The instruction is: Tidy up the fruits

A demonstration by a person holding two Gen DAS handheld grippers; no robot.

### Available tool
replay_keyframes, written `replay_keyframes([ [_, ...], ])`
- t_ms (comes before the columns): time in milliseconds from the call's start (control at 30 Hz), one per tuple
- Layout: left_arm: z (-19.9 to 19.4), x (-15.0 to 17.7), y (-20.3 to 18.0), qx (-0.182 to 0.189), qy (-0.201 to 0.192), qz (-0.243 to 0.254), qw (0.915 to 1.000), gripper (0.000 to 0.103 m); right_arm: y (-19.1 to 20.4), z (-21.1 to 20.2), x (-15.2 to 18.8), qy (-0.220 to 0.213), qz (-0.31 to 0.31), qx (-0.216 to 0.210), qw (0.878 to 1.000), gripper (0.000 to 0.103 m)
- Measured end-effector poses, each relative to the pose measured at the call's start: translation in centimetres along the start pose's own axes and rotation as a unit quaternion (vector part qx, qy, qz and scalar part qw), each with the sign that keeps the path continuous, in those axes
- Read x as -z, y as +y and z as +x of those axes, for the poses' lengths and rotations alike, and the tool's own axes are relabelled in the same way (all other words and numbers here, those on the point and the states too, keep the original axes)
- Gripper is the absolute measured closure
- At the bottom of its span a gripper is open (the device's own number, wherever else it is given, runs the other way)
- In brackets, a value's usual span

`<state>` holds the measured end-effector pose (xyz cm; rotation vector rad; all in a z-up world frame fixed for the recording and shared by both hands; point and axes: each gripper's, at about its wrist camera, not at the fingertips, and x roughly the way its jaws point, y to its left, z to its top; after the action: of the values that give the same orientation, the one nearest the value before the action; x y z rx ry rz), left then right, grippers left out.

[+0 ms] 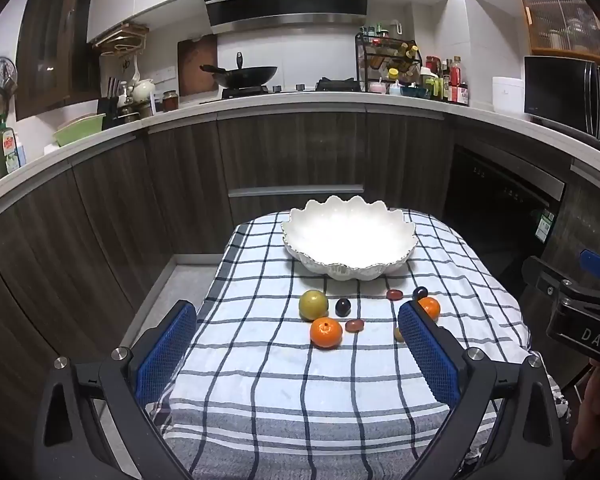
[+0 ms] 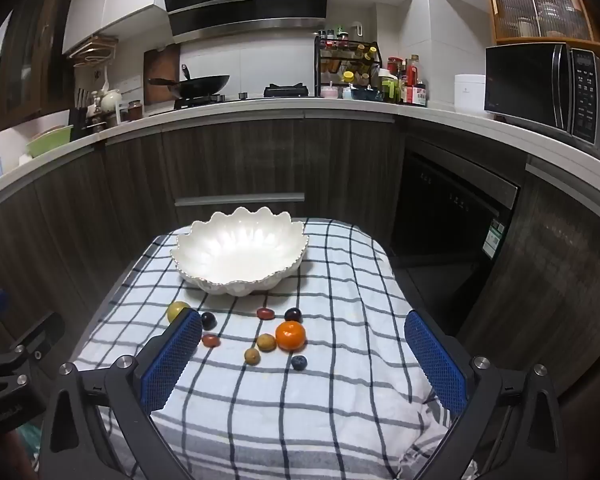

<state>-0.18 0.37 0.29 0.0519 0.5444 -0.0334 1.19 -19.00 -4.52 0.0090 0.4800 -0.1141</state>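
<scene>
Your left gripper [image 1: 296,344] hangs above the near part of the table with its blue-padded jaws spread wide and nothing between them; your right gripper [image 2: 304,356] is held the same way, jaws spread and empty, and each tool shows at the edge of the other's view. Under both lies the checked cloth [image 1: 260,392], white with dark lines, which covers the small table. In the left wrist view the nearest fruit is an orange [image 1: 326,332], with a small reddish fruit [image 1: 355,325] just beside it on the right, a yellow-green round fruit [image 1: 313,304] behind it, and a dark plum-like fruit [image 1: 343,307] next to that one. A second orange [image 1: 429,307] sits partly hidden behind your left gripper's right pad, with another dark fruit [image 1: 420,292] and another reddish fruit [image 1: 395,294] close by. The right wrist view adds two small tan fruits [image 2: 266,342] [image 2: 252,356] touching or nearly touching the orange's left side, and a blueberry [image 2: 299,362] alone, nearest to you. All the fruits lie on the cloth, between the grippers and the white scalloped bowl [image 1: 404,248], which stands at the far end of the table and holds nothing. Behind the table run dark wood cabinets [image 1: 292,152] under a pale counter carrying a wok [image 1: 246,75], a spice rack [image 1: 388,60] and a microwave [image 1: 572,98].
</scene>
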Motion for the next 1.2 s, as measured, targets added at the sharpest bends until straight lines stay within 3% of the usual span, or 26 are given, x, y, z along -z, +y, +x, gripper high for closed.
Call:
replay_keyframes([
  [1200,0.92,0.00,-0.83,-0.019,0.010,0.022,0.9995,0.000,-0.05,0.38,0.10,0.004,0.005,-0.003,1.000,0.000],
])
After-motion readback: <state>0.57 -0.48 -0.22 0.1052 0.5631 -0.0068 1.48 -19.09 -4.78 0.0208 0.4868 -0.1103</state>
